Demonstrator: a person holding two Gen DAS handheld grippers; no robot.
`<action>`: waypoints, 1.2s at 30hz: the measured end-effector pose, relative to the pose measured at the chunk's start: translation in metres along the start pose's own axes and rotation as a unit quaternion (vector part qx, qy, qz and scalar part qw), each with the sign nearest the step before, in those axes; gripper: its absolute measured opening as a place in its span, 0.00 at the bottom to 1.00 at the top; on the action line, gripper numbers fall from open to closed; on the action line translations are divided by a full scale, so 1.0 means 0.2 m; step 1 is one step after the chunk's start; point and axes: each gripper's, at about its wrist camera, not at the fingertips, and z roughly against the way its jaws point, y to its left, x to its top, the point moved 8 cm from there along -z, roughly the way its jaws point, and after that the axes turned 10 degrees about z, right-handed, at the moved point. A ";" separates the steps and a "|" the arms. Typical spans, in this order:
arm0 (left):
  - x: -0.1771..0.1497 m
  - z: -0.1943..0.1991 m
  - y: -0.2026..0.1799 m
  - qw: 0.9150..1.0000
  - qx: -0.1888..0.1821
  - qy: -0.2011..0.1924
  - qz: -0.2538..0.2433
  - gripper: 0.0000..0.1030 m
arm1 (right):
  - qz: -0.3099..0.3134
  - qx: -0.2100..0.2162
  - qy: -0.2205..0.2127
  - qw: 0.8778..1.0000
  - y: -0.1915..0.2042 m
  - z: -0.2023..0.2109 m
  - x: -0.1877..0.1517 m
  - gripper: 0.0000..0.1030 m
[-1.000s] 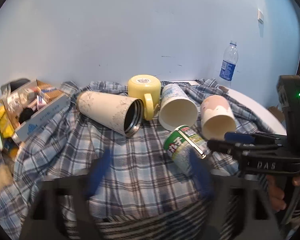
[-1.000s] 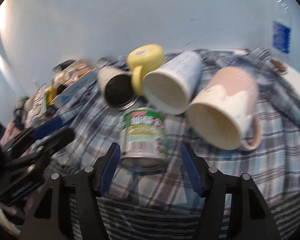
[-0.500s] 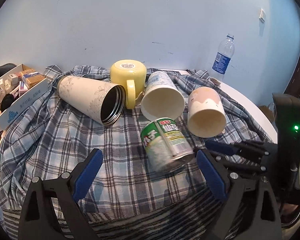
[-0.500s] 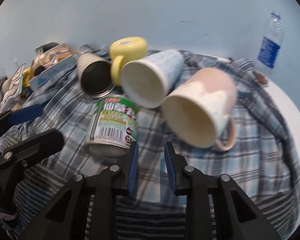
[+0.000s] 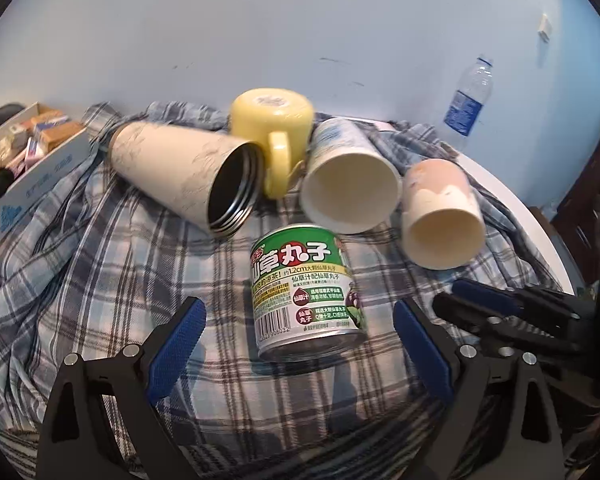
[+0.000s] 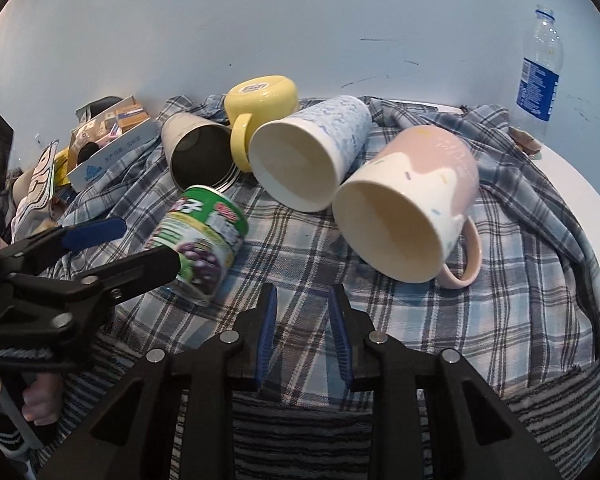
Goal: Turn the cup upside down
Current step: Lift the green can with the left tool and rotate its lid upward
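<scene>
A green-labelled can point(image 5: 306, 290) lies on its side on the plaid cloth, between the wide-open fingers of my left gripper point(image 5: 298, 330); it also shows in the right wrist view point(image 6: 198, 240). Behind it lie a cream steel tumbler point(image 5: 184, 172), a blue-patterned white cup point(image 5: 348, 178) and a pink mug point(image 5: 440, 216), all on their sides. A yellow mug point(image 5: 272, 128) stands upside down. My right gripper point(image 6: 302, 320) is nearly closed on nothing, hovering in front of the pink mug point(image 6: 412, 208).
A plaid cloth point(image 5: 100, 280) covers the round white table point(image 6: 572, 184). A cardboard box of small items point(image 5: 28, 152) sits at the left. A water bottle point(image 6: 538, 76) stands at the back right by the wall.
My right gripper let go of the can, narrowed its fingers and moved right toward the pink mug. My left gripper moved in around the can, which now lies on the cloth.
</scene>
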 end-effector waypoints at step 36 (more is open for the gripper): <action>0.07 0.05 -0.07 0.998 0.021 -0.025 -0.045 0.66 | -0.001 -0.013 -0.012 1.000 -0.03 0.02 0.01 0.25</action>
